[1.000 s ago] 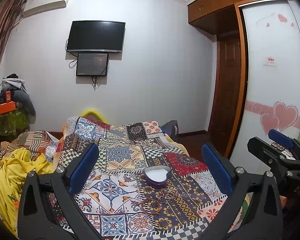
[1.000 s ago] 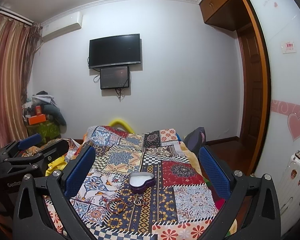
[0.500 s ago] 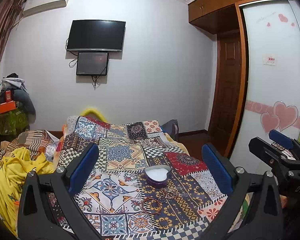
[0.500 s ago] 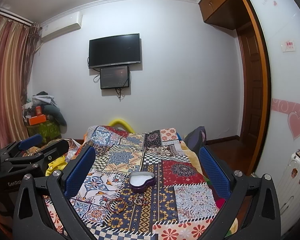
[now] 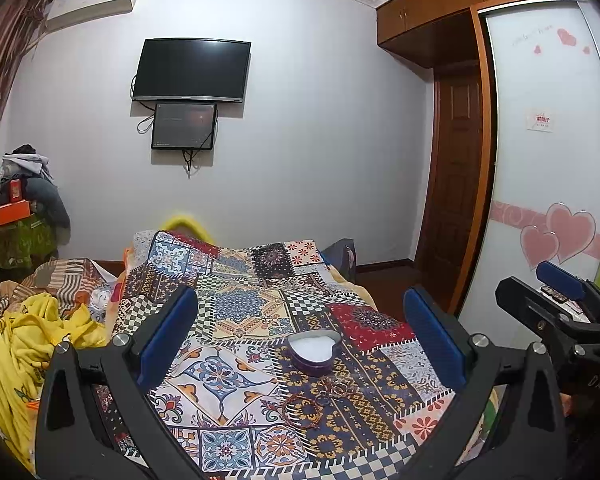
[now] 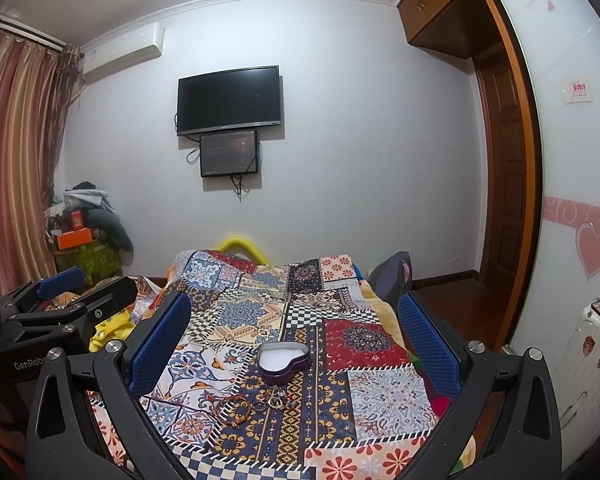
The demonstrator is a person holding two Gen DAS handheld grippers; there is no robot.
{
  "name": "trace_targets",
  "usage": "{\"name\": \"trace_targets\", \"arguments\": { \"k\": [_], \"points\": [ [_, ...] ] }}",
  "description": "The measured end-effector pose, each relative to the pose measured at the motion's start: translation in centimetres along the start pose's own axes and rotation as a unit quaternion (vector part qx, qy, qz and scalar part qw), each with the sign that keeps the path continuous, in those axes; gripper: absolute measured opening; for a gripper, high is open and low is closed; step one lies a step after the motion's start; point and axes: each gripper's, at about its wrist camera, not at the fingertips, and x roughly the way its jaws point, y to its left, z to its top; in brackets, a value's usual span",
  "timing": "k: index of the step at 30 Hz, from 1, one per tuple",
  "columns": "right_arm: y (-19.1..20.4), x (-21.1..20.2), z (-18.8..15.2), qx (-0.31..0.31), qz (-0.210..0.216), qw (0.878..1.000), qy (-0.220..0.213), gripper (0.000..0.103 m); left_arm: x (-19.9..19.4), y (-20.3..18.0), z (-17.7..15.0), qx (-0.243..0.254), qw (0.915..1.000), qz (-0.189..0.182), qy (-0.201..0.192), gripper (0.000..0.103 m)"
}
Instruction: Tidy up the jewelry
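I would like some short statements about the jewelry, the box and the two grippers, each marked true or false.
1. The heart-shaped box is open. True.
2. The bracelet lies inside the box. False: it lies on the patterned blanket, in front of the box.
3. The left gripper is open and holds nothing. True.
4. The right gripper is shut on the rings. False: it is open and empty; the rings lie on the blanket beside the bracelet.
5. The television on the wall shows a bright picture. False: its screen is dark.
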Motion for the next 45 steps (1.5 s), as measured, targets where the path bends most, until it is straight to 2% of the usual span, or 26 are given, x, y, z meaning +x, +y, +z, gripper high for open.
{"name": "trace_targets", "arguments": {
  "k": [15, 20, 25, 29, 35, 40, 43, 45],
  "points": [
    [-0.6, 1.7, -0.6, 0.001, 0.000, 1.000, 0.017, 0.103, 1.8, 0.2, -0.2, 0.001, 0.9998, 0.002, 0.018, 0.103],
    [-1.3, 3.2, -1.4, 0.001, -0.006, 0.999, 0.039, 0.103, 4.3, 0.9, -1.0, 0.002, 0.9989, 0.008, 0.045, 0.103],
    [-2.7, 6.1, -3.3, 0.003, -0.013, 0.996, 0.084, 0.103, 8.0, 2.1, -2.7, 0.007, 0.9952, 0.018, 0.096, 0.102],
    [-3.5, 8.3, -5.6, -0.004, -0.026, 0.991, 0.128, 0.103, 11.2, 2.9, -4.9, 0.017, 0.9889, 0.036, 0.143, 0.093],
    [-4.1, 11.5, -8.2, 0.000, -0.009, 0.980, 0.197, 0.101, 15.4, 3.7, -8.9, 0.030, 0.9729, 0.021, 0.228, 0.075],
    [-4.1, 13.2, -10.1, -0.015, 0.010, 0.970, 0.242, 0.084, 17.7, 3.9, -11.6, 0.030, 0.9578, -0.001, 0.286, 0.061],
    [-4.1, 14.4, -11.1, -0.017, 0.031, 0.963, 0.265, 0.072, 18.7, 4.0, -12.8, 0.029, 0.9503, -0.015, 0.310, 0.051],
    [-3.7, 15.2, -11.7, -0.021, 0.041, 0.960, 0.277, 0.060, 19.2, 4.0, -13.3, 0.027, 0.9449, -0.025, 0.325, 0.043]
  ]
}}
